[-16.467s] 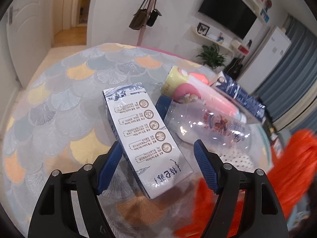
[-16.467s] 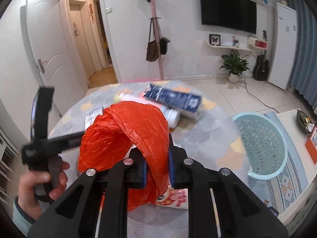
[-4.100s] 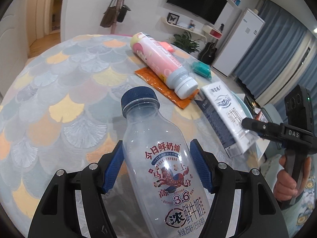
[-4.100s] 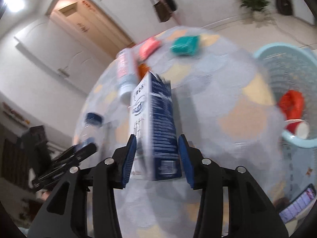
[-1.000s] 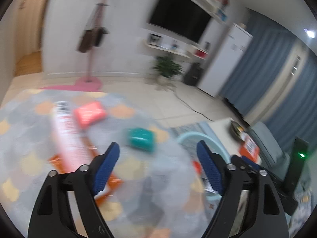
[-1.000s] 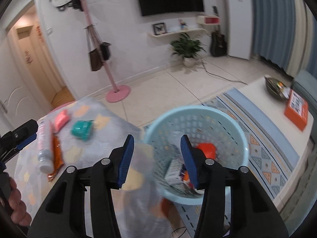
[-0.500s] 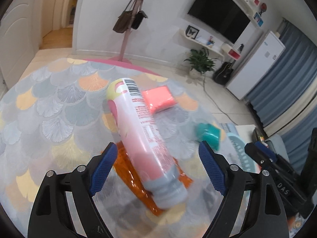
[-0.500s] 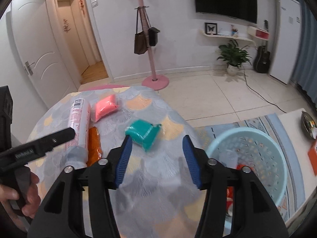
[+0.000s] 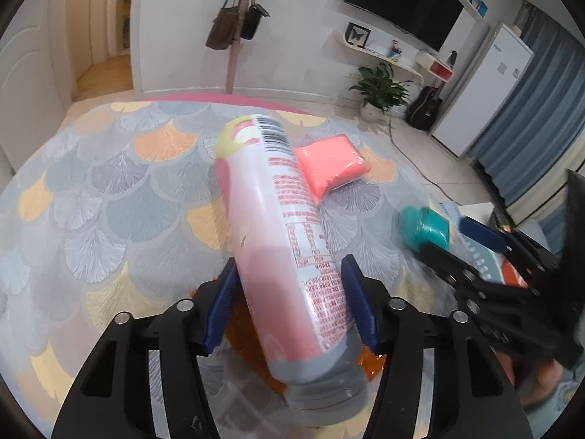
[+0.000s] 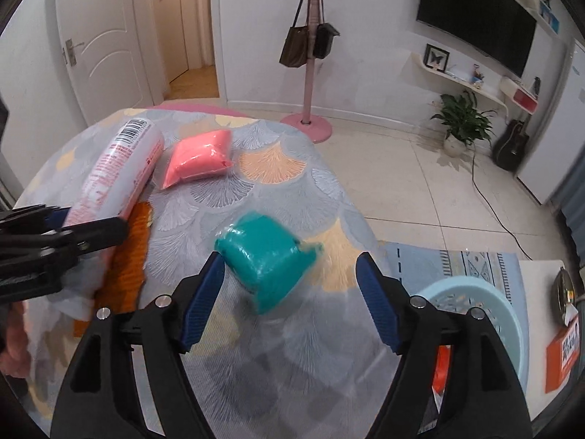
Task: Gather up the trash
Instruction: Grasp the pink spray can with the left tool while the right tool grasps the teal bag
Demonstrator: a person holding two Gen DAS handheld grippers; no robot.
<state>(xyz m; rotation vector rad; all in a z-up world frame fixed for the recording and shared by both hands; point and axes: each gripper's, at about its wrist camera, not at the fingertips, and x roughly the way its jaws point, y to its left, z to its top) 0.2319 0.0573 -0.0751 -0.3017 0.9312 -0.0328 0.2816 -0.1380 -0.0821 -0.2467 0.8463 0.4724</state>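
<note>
A pink bottle [image 9: 281, 256] with a grey cap lies on the round table. My left gripper [image 9: 290, 301] has its blue pads on both sides of the bottle, closed on it or nearly so. The bottle also shows in the right wrist view [image 10: 120, 168]. An orange wrapper [image 9: 252, 333] lies under it. My right gripper [image 10: 289, 300] is open around a teal packet [image 10: 267, 259], its pads apart from it. A pink packet [image 10: 199, 157] lies further back. The light blue basket [image 10: 512, 318] stands on the floor at the right, with trash inside.
The table wears a scale-patterned cloth [image 9: 109, 201]. A coat stand with bags [image 10: 310, 47] stands behind the table. A low white table [image 10: 541, 267] with an orange box [image 10: 565, 347] is beside the basket. A potted plant [image 10: 460, 124] stands by the far wall.
My left gripper has moved forward over the pink bottle and narrowed around it. My right gripper has moved closer to the teal packet, which now sits between its open pads.
</note>
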